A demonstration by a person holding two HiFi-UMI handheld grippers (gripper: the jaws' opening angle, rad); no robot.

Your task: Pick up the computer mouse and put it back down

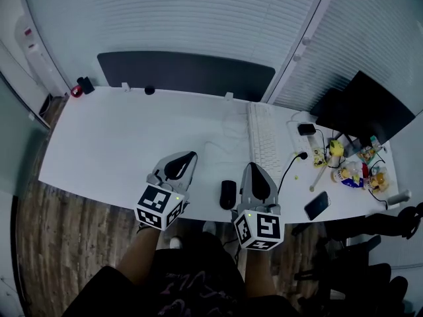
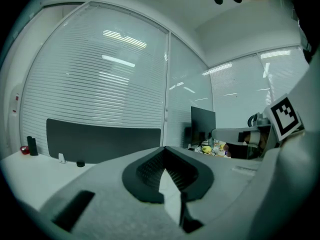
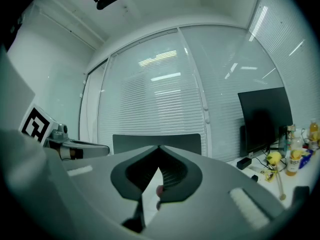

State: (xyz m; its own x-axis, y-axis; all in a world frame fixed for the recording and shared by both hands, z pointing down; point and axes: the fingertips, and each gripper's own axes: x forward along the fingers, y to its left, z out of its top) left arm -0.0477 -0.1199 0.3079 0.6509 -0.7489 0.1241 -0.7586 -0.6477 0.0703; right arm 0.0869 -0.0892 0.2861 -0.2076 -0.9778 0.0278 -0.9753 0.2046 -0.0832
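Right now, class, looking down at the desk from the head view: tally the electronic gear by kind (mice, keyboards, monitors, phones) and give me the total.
Computer mouse: 1
Keyboard: 1
Monitor: 1
Phone: 1
Total: 4

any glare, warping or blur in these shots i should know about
Head view: strong fisheye bends the white desk edges, and the corners go dark. Left gripper view: bright reflected streaks glare on the blinds; the left hand-held gripper, close to the lens, looks soft. Right gripper view: similar streaks on the blinds, with a dark round vignette.
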